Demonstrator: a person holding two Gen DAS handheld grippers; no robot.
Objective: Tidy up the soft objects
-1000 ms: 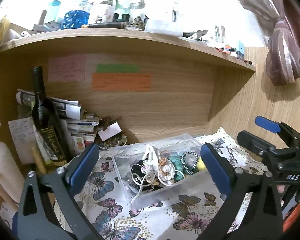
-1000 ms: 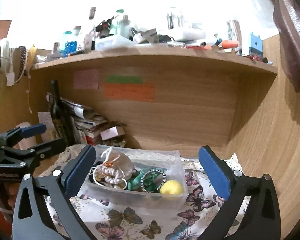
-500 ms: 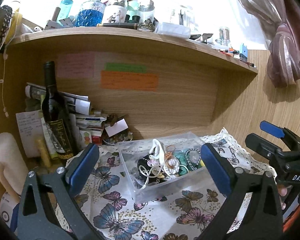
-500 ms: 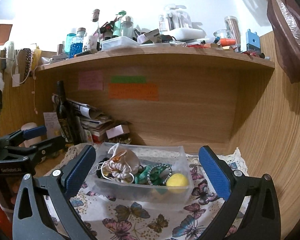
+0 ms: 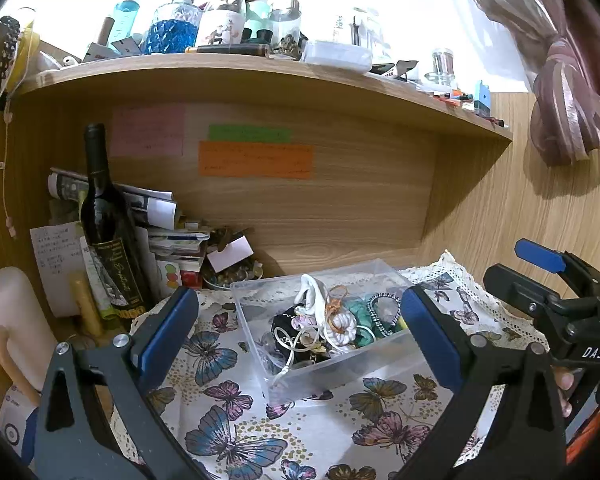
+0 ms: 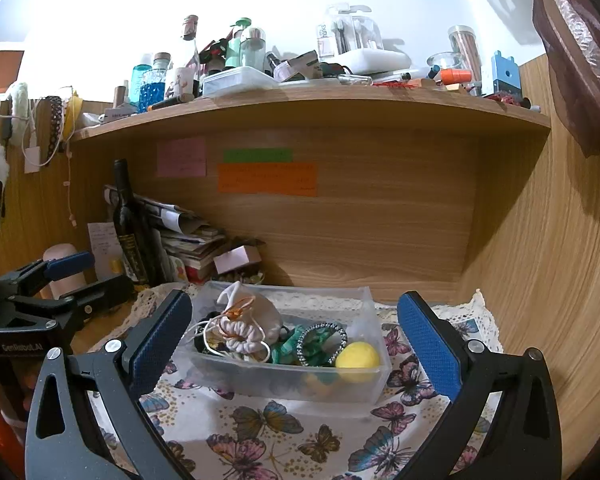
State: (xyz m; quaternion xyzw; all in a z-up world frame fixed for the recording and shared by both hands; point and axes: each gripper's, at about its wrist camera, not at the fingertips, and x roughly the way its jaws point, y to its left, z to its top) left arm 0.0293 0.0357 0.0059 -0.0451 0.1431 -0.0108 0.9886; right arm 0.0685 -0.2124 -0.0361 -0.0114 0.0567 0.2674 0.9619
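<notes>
Clear plastic box (image 6: 284, 368) of soft items on butterfly cloth (image 6: 268, 436), toward bench's back edge below shelf (image 6: 308, 108). Left gripper (image 5: 300, 332) and right gripper (image 6: 294, 340): fingers spread wide, empty, hovering short of box. Yellow ball (image 6: 357, 356) in its right end.

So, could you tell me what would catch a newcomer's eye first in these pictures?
Probably the clear plastic box on the butterfly-print cloth, stuffed with scrunchies and a yellow ball. Next, the dark wine bottle standing at the left, and the cluttered shelf above.
</notes>
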